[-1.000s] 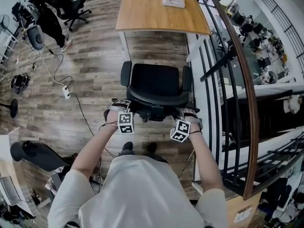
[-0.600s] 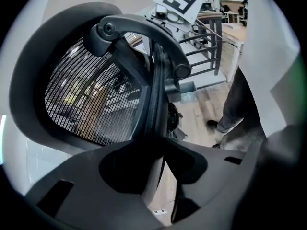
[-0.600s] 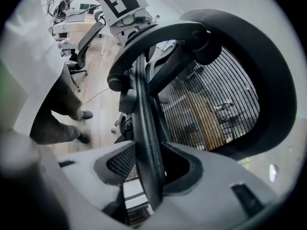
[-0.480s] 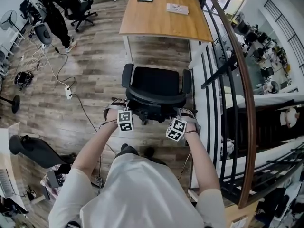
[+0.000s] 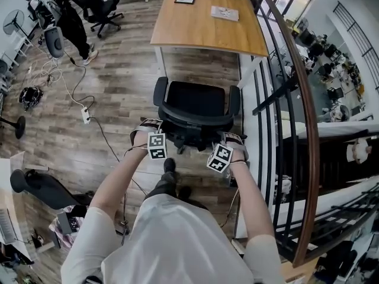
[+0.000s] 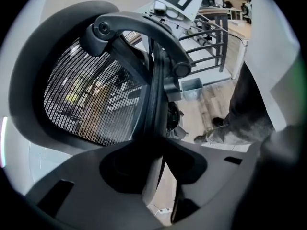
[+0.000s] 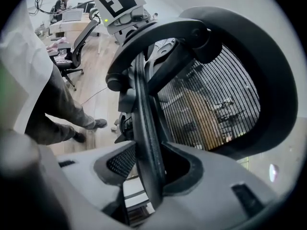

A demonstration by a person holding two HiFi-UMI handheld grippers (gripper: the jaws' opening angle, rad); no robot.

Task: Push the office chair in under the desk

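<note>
A black office chair [image 5: 196, 101] stands on the wood floor, its seat facing a wooden desk [image 5: 201, 31] a short way ahead. My left gripper [image 5: 161, 132] is shut on the left side of the chair's backrest rim [image 6: 154, 128]. My right gripper [image 5: 225, 139] is shut on the right side of the same rim [image 7: 146, 143]. In both gripper views the dark rim runs straight between the jaws, with the mesh back [image 7: 211, 104] beside it. The person's arms reach to the backrest, and a leg [image 5: 166, 179] steps forward behind the chair.
A dark railing [image 5: 299, 105] with black bars runs along the right, close to the chair and desk. A white power strip [image 5: 86, 116] and cables lie on the floor at left. Papers [image 5: 225, 13] and a dark tablet [image 5: 184, 0] lie on the desk. Another chair [image 5: 103, 12] stands far left.
The chair and both grippers have moved forward toward the desk. The person's left leg has stepped forward behind the chair. Both grips stay on the backrest.
</note>
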